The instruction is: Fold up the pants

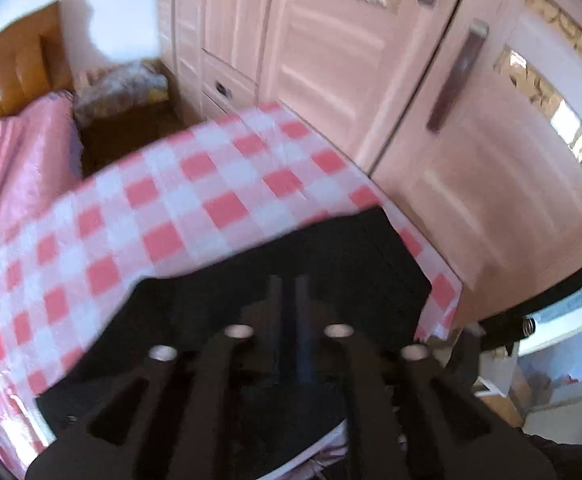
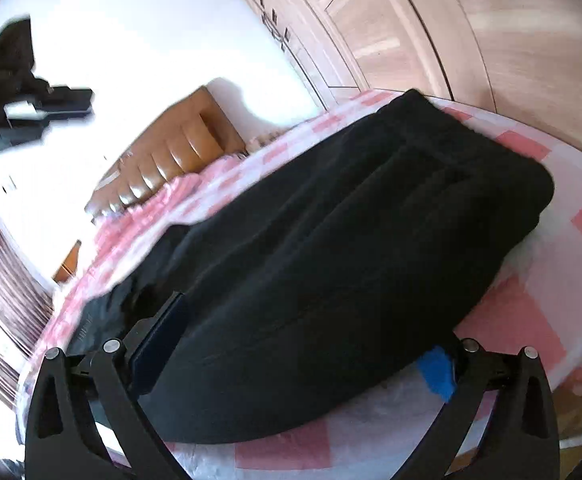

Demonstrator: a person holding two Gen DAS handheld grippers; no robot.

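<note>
Left wrist view is smeared with motion blur, so edges are soft and fine detail is lost. The left gripper (image 1: 289, 304) shows as two dark narrow fingers standing close together with only a thin slit between them; nothing can be made out in that slit, and against the black cloth behind them I cannot tell whether the pads pinch anything. The pants (image 1: 275, 264) lie folded as a flat, matt black slab with a straight angular outline on the table's checked cloth (image 1: 195, 184), a smooth sheet of pink-red and white squares; their near part is hidden behind the gripper's linkage arms. Beyond the table stand pale pink wardrobe doors (image 1: 331, 60) with long dark handles, and at far left a padded orange-brown headboard (image 1: 15, 76) above a glossy pink bedspread (image 1: 15, 168). From the right wrist view the pants (image 2: 331, 240) fill the middle as a thick, soft, rounded bundle with faint lengthwise seams, its far end reaching the table edge by the wardrobe. The right gripper (image 2: 303, 340) has its jaws spread wide, one finger on each side of the near end of the bundle; the blue pad of the right-hand finger (image 2: 437, 376) is half covered by cloth, so contact there is unclear. At top left a dark, blurred shape, cut off by the frame, is too indistinct to identify.
</note>
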